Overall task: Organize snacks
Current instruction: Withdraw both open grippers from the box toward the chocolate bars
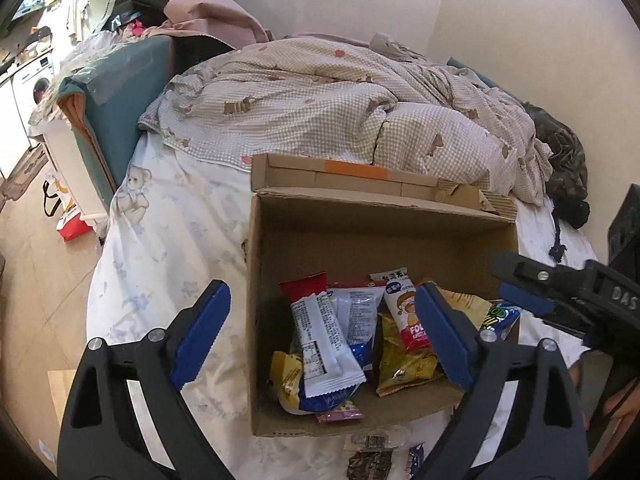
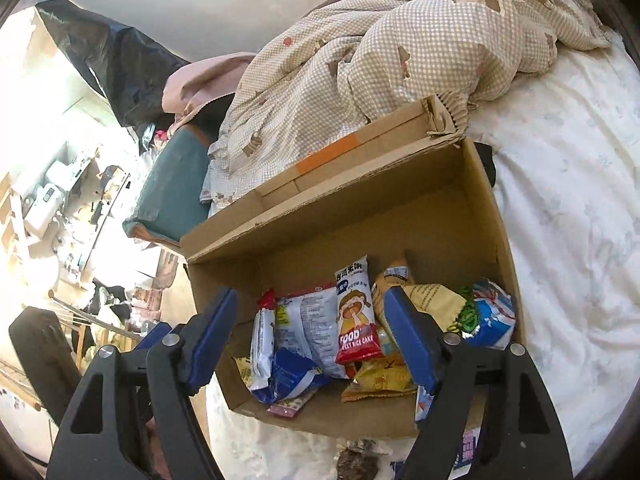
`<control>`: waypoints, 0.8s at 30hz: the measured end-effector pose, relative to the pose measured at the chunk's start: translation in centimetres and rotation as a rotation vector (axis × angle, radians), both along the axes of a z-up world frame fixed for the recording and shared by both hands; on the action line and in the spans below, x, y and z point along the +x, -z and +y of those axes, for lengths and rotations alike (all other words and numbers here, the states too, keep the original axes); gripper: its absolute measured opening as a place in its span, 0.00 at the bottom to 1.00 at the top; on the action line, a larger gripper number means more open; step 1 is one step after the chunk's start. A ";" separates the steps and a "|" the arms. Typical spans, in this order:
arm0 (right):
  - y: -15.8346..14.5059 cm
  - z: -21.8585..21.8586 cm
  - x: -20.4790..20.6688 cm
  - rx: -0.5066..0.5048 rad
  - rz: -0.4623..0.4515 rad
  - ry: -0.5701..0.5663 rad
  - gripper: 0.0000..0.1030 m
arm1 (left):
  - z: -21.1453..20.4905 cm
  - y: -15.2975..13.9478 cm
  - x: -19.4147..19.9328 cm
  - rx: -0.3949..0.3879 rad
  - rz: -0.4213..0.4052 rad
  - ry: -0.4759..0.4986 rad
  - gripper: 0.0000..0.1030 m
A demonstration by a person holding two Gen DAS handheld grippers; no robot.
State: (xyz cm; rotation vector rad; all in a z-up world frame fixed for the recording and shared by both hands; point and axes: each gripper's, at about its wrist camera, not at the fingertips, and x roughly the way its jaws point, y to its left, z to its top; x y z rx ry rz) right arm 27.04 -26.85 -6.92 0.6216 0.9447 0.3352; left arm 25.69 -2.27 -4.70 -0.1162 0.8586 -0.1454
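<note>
An open cardboard box [image 1: 276,248] [image 2: 480,200] stands on the bed and holds several snack packets, among them a white bar wrapper [image 1: 320,344], a red and white rice cake packet [image 1: 404,308] [image 2: 356,316] and a yellow packet [image 1: 400,364] [image 2: 380,376]. My left gripper [image 1: 320,336] is open above the box's near left part, empty. My right gripper [image 2: 312,340] is open above the box, empty; it also shows in the left wrist view [image 1: 532,284] at the box's right edge. A dark snack packet [image 1: 370,456] [image 2: 356,462] lies on the sheet in front of the box.
A rumpled checked quilt [image 1: 340,100] [image 2: 420,48] lies behind the box. White bed sheet [image 1: 168,248] [image 2: 568,220] surrounds it. A teal headboard cushion [image 1: 120,92] is at the left. The floor [image 1: 36,280] lies left of the bed.
</note>
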 end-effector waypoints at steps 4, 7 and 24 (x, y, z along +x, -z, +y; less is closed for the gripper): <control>-1.2 -0.5 -1.4 -0.036 -0.029 0.004 0.76 | 0.7 -0.3 -0.6 -0.009 -0.012 -0.025 0.89; -1.7 -0.9 -2.3 -0.034 -0.038 0.005 0.76 | 1.4 -0.5 -1.4 -0.043 -0.026 -0.026 0.89; -2.7 -3.0 -10.2 -0.073 -0.027 0.022 0.76 | 1.9 -3.6 -8.6 -0.059 -0.085 0.015 0.89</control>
